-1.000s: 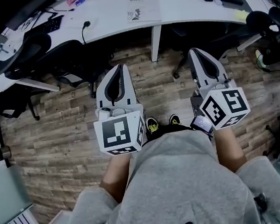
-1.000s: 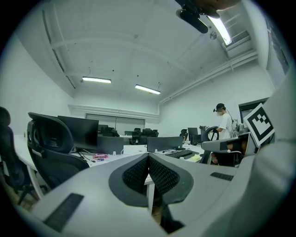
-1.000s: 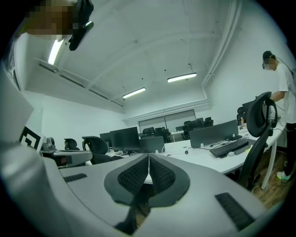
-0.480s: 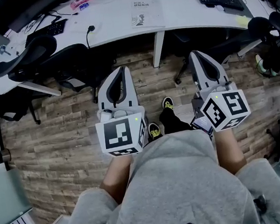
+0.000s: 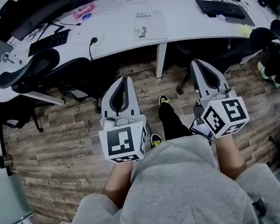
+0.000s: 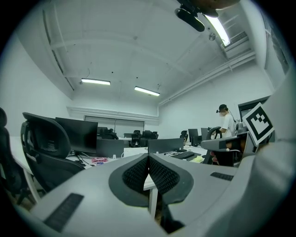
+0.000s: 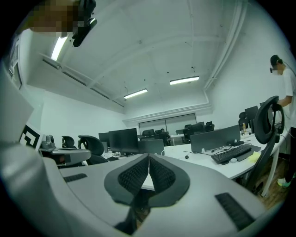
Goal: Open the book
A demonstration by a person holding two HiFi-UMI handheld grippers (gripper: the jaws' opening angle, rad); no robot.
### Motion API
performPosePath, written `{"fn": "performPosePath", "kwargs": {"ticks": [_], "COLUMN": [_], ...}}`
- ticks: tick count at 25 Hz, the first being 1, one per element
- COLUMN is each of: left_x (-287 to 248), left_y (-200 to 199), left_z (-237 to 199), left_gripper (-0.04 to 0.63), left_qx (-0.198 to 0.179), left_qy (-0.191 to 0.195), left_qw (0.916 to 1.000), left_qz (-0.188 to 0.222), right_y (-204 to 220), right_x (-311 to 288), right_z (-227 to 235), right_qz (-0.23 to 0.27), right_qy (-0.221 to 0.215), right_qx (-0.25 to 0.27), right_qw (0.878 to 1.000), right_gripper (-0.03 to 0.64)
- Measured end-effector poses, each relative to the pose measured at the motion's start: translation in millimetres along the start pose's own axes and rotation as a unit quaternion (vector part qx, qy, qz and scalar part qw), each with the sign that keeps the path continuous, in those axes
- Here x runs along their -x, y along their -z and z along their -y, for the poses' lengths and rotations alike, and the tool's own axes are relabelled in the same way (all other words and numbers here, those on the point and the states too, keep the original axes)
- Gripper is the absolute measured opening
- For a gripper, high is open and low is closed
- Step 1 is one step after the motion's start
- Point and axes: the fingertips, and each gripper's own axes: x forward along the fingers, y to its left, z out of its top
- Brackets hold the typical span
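A thin white book (image 5: 148, 23) lies closed on the white desk (image 5: 121, 36), seen in the head view ahead of me and between the two grippers' lines. My left gripper (image 5: 122, 80) is held over the wooden floor short of the desk's edge, shut with nothing in it; its tips (image 6: 148, 156) meet. My right gripper (image 5: 196, 63) is level beside it, also shut and empty, tips (image 7: 149, 156) touching. Both point toward the desk, well short of the book.
Black office chairs (image 5: 29, 66) stand left under the desk, another chair (image 5: 271, 26) at the right. Keyboards (image 5: 221, 5) (image 5: 50, 40), a pink item (image 5: 84, 11) and cables lie on the desk. A white desk leg (image 5: 161, 59) stands between the grippers. A person (image 6: 226, 122) stands far off.
I have stepped forward: desk and book have slid down the head view, nearer. Both grippers have moved toward the desk together, still shut.
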Motion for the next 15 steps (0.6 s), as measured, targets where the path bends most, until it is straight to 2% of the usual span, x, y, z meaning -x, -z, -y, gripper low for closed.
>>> {"fn": "performPosePath", "kwargs": {"ticks": [9, 15], "left_x": [-36.7, -68.8], "left_y": [3.4, 9.8], "left_z": [-5.7, -2.4], "left_gripper": [0.008, 0.008], "left_qx": [-0.003, -0.014], "left_qy": [-0.002, 0.009], "left_qw": [1.0000, 0.9998], "left_qz": [-0.002, -0.015], "right_y": [8.0, 13.8], "right_x": [-35.2, -55.0], "right_z": [18.2, 41.0], "right_qz": [-0.004, -0.012], "right_qy": [-0.009, 0.003], "right_qx": [-0.001, -0.005], "right_qw": [1.000, 1.000], "right_gripper": [0.026, 0.026]}}
